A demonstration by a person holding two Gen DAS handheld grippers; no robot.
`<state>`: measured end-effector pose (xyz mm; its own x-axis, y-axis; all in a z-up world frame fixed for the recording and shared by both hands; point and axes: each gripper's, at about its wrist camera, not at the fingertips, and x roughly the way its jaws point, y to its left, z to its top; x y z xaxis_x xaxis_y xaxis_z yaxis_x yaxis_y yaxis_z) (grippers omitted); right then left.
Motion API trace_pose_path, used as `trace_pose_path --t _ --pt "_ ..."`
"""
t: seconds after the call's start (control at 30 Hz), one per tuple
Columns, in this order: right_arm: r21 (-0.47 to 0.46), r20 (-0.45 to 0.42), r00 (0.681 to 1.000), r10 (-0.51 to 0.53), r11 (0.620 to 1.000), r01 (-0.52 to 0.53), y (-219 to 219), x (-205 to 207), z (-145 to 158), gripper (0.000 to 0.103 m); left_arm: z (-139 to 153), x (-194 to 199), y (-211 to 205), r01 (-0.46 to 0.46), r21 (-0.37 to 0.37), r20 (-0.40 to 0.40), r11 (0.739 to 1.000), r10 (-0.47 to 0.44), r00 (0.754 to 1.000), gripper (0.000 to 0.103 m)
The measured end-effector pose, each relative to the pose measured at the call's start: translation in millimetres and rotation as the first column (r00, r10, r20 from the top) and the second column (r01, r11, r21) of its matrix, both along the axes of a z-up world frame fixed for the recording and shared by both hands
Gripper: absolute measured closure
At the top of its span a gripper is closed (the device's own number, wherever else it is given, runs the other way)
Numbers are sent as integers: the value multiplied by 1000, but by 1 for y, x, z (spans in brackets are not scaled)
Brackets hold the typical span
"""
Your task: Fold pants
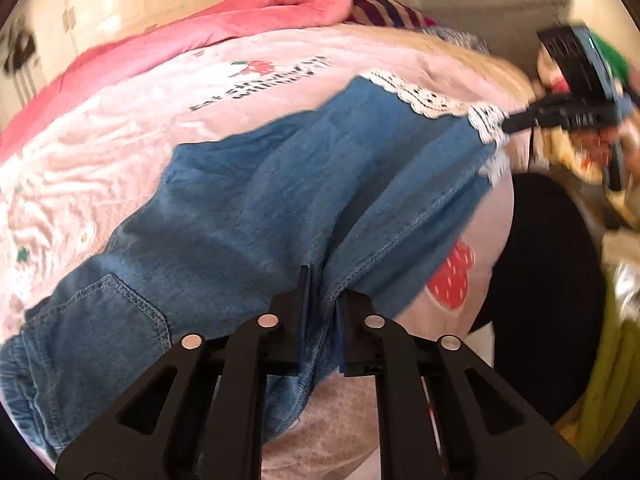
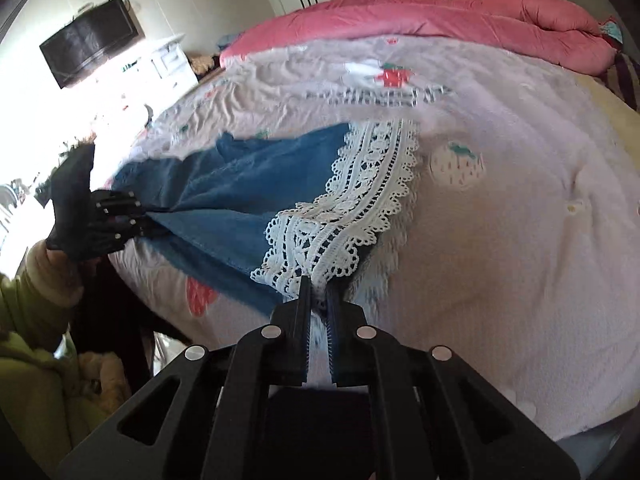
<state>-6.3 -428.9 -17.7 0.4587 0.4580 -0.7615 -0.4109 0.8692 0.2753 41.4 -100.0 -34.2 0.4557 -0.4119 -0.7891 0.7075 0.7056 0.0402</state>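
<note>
Blue denim pants (image 1: 260,200) with a white lace hem (image 1: 420,100) lie stretched across a pale strawberry-print bed cover (image 1: 120,152). My left gripper (image 1: 320,284) is shut on the denim near the waist end, beside a back pocket. At the far right of that view, my right gripper (image 1: 508,124) pinches the lace hem. In the right wrist view, the right gripper (image 2: 318,286) is shut on the lace hem (image 2: 360,200), and the pants (image 2: 240,184) run left to the left gripper (image 2: 144,216), held by a black-gloved hand (image 2: 76,208).
A rolled pink duvet (image 2: 460,16) lies along the far side of the bed cover (image 2: 520,200). A dark screen (image 2: 92,48) hangs on the left wall above white drawers (image 2: 172,60). A green sleeve (image 2: 24,300) shows at the bed's near left edge.
</note>
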Motion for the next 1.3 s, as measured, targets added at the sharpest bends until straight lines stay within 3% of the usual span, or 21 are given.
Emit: trace_pose_path --t 0.1,0.2,0.27,0.33,0.4,0.43,0.57,0.7,0.8,0.93,1.1,1.27,1.3 --pt "6 -44 999 -20 1000 20 -3 -3 -17 97 -9 -8 -5 17 29 9 999 -17 1000 93" --pt "28 -55 998 -37 999 38 -7 -9 -24 97 -11 -11 0 13 11 0 1000 -13 1000 92" --pt "23 -47 998 -45 999 46 -7 -10 -26 96 -13 -10 3 11 -15 -13 1000 -11 1000 86" --pt "21 -69 996 -55 998 56 -7 -7 -32 96 -15 -9 4 4 -24 -10 1000 -4 1000 70" --pt "23 -78 995 -59 998 61 -8 -7 -33 95 -16 -10 5 3 -31 -29 1000 -4 1000 64" --pt "25 -79 995 -61 998 63 -9 -8 -31 93 -14 -11 7 6 -43 -29 999 -7 1000 56" --pt "-32 -51 994 -99 995 97 -16 -15 -15 69 5 -19 24 4 -111 -37 994 -8 999 43" --pt "24 57 991 -120 993 119 -19 -9 19 64 33 -15 46 -44 -173 18 984 48 999 34" --pt "62 117 992 -50 997 43 12 17 39 55 41 0 54 -118 -144 73 983 129 989 29" --pt "53 136 982 131 989 -139 100 71 52 49 26 23 59 -243 -82 78 967 249 965 29" --pt "44 -16 967 254 966 -253 196 163 33 48 -4 22 77 -312 29 51 950 311 949 26" --pt "1 -184 942 282 958 -287 249 212 1 48 -12 20 95 -326 29 31 945 325 945 26" --pt "0 -219 933 287 956 -294 256 214 -6 53 -14 20 96 -323 27 30 946 322 946 26"
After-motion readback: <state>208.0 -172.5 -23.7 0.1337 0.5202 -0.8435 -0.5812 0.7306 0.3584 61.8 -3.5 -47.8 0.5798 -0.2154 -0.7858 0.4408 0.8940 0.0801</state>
